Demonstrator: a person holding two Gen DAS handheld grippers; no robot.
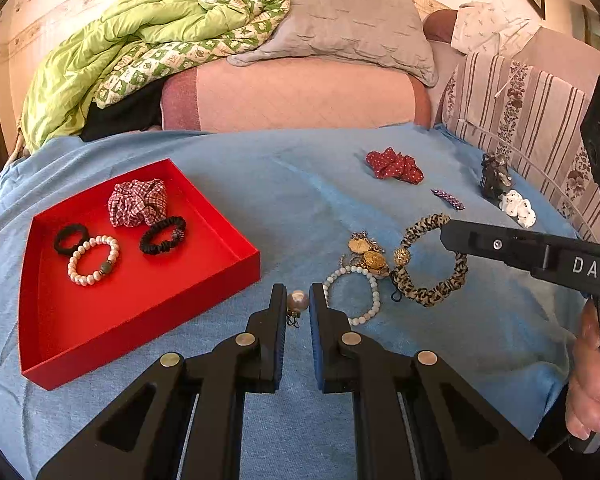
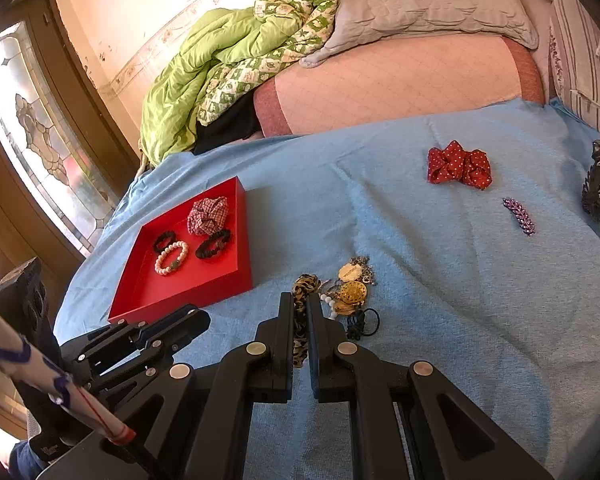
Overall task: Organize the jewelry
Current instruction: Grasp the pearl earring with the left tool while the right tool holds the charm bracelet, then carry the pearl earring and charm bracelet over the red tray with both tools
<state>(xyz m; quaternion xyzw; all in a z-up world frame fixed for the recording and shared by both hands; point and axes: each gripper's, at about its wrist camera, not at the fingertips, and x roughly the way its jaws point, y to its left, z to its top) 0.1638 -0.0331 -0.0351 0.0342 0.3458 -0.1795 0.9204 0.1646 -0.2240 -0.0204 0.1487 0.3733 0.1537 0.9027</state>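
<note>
Here, in the left wrist view, the left gripper (image 1: 298, 308) stands low over the blue blanket (image 1: 260, 184) with a pearl earring (image 1: 297, 303) between its fingertips. A small gap shows on each side of the pearl, so the jaws are released around it and not pressing it; I judge they are set this way in order to close on it next. The red tray (image 1: 244, 256) lies just to the left, and this makes the carry short. It holds already a checked scrunchie (image 1: 138, 203), a small black hair tie (image 1: 71, 239), a black scrunchie (image 1: 163, 235) and a pearl bracelet (image 1: 93, 261), so it is clearly the collecting place. Just right of the pearl lie a white bead bracelet (image 1: 374, 292), gold coin jewelry (image 1: 367, 257) and a leopard scrunchie (image 1: 432, 264), whose far side is met by the right gripper (image 1: 446, 232).

In the right wrist view, the leopard scrunchie (image 2: 300, 320) runs between the fingers of the right gripper (image 2: 300, 306), which are drawn nearly together on the fabric; it looks clenched on it, though the edge of contact is dark and I cannot be fully sure. The scrunchie touches the coins, so lifting may drag them. Further away wait a red dotted scrunchie (image 2: 459, 165) and a purple hair clip (image 2: 519, 216).
</note>
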